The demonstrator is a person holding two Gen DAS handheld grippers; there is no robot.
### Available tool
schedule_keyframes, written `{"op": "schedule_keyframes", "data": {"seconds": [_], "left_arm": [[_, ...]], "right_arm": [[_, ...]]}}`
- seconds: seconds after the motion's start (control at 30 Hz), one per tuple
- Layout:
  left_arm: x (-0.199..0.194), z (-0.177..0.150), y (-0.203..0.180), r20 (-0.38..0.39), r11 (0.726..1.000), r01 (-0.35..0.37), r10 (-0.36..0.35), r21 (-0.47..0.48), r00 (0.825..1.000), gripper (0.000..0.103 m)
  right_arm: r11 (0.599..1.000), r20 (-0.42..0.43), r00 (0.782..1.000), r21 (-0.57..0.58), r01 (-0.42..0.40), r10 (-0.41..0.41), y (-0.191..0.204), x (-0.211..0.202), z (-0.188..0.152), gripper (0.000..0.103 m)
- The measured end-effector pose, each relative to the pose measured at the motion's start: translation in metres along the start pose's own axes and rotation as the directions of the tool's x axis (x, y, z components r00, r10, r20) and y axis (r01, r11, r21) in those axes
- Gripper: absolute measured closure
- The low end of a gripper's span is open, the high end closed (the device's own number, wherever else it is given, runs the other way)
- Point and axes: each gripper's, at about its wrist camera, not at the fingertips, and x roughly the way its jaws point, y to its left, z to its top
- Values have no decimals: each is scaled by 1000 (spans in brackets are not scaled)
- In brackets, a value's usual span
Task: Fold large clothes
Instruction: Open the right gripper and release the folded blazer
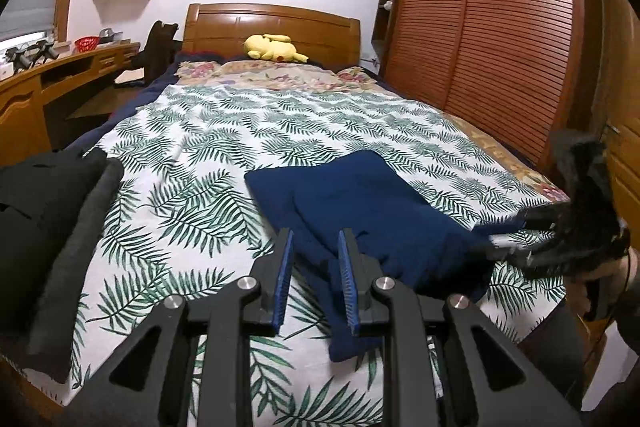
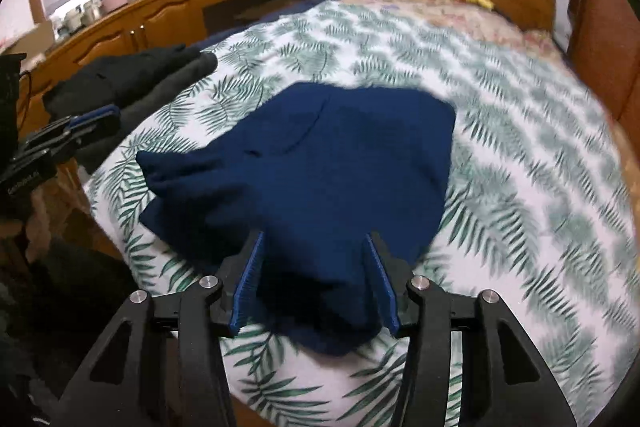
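Navy garment lies partly folded on the bed's leaf-print bedspread, near the foot end, one fold of cloth layered over another. In the right wrist view its near edge hangs between the blue pads of the right gripper, whose jaws stand wide with cloth in the gap; whether the pads touch the fabric I cannot tell. The left gripper hovers over the garment's left corner, jaws at a narrow gap, not closed on anything.

Only the left wrist view shows the right gripper from outside, a blurred dark shape at the garment's right corner near the bed's edge, and the slatted wardrobe close along that side. Only the right wrist view shows the long wooden surface under the window, well apart from the garment.

Dark clothes are piled at the bed's left edge. Beyond the garment the bedspread runs open up to a yellow plush toy by the headboard.
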Motion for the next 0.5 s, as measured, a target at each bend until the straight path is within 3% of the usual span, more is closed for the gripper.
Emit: {"op": "schedule_keyframes", "data": {"seconds": [0.07,0.1,0.4,0.5], "left_arm": [[3,0,-2,-6,1000,3,-3,6,1000,82],[5,0,-3,-11,1000,1,-1,8,1000,82],[10,-4,-4,-35,1000,-3,4,17,999,82],[9,-5,-3,-38,1000,-3,4,16,999,82]], "right_arm": [[999,-87,996,-18,-34,33,6,17,-13,54],[999,-91,996,-39,-26,22,10,21,-16,54],[998,-61,998,-68,-8,4,17,15,-18,54],[998,-32,999,-44,-35,33,9,4,-8,54]]}}
